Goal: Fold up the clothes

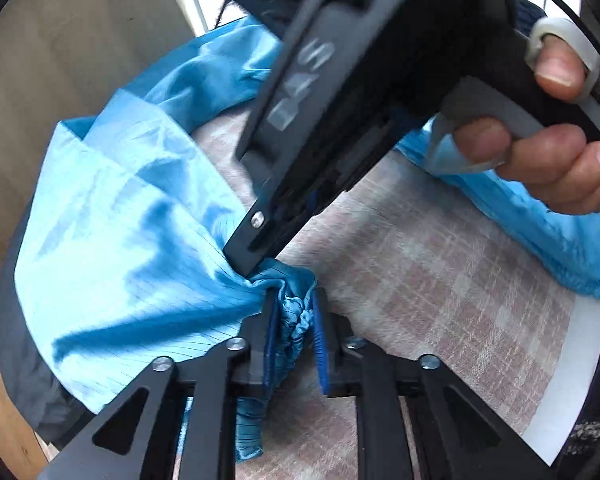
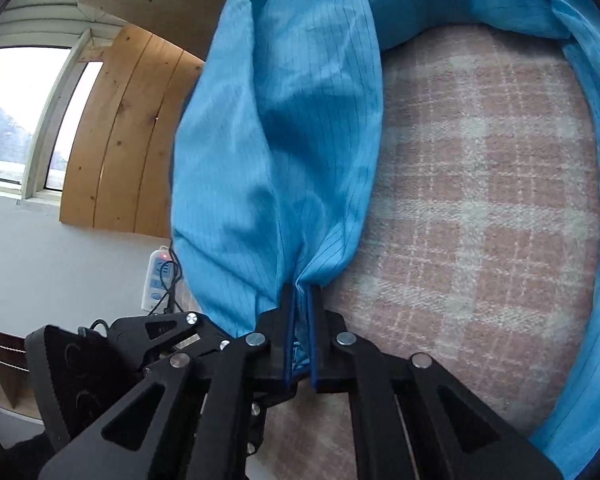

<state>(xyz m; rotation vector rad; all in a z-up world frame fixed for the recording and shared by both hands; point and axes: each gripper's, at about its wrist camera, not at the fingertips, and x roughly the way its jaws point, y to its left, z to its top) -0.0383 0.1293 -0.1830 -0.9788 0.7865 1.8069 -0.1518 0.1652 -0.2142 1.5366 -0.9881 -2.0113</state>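
Left wrist view: left gripper and right gripper each clamp blue garment edge in jaws, cloth stretching forward above checked cloth.

"DAS" on right gripper body.

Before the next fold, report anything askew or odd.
Both grippers pinch one spot: the right gripper nips the blue garment just beyond the left gripper, whose jaws clamp a bunched gathered cuff. The cloth is rumpled, not flat on the plaid blanket.
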